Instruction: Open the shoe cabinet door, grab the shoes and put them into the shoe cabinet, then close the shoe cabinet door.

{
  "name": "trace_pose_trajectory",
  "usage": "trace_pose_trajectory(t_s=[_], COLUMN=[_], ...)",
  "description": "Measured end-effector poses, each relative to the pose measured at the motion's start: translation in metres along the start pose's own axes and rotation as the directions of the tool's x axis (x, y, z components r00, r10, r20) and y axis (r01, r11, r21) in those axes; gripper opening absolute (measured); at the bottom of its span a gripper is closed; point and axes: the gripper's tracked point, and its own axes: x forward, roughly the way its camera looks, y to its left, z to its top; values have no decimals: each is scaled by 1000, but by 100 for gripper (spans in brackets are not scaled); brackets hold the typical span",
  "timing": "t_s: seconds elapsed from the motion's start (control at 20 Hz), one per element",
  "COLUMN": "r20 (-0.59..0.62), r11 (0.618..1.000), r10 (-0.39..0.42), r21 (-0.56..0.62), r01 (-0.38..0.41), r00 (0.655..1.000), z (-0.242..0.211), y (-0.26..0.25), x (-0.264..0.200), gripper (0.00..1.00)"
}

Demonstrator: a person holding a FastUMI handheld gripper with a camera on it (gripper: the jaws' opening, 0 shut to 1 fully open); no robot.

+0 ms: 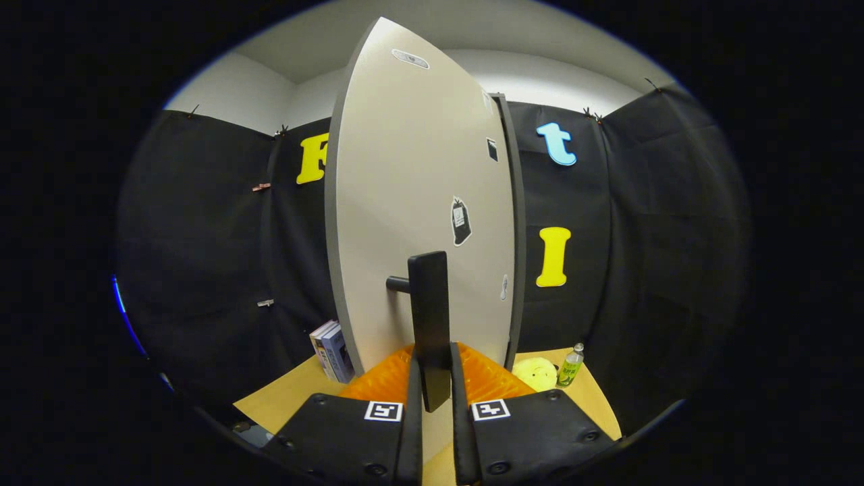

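I have the fingers (432,378) pinching the black handle (429,317) of the shoe cabinet door (412,202), one pad on each side, because that bar is the only purchase for swinging the panel. The door stands just ahead, edge angled towards me. I hold the tool level and straight at it. Books (332,351) sit far left on the desk (283,398), a bottle (570,364) far right
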Motion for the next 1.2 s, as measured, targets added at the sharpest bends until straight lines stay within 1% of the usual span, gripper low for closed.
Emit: trace_pose_trajectory(t_s=[0.15, 0.4, 0.6, 0.7, 0.85, 1.0, 1.2], r20=[-7, 43, 70, 57, 32, 22, -15], r11=[1000, 994, 991, 991, 994, 997, 999], r10=[-24, -102, -125, -123, -101, -72, -39], r21=[-4, -23, -40, -40, -33, -21, -16], r01=[24, 103, 128, 126, 102, 73, 39], r00=[1000, 994, 990, 991, 994, 997, 999], z=[-3, 11, 13, 4, -6, -12, -31], y=[-7, -43, -46, -46, -38, -23, -1], x=[-13, -60, -79, -91, -102, -100, -90], gripper=[22, 22, 22, 22, 22, 22, 22])
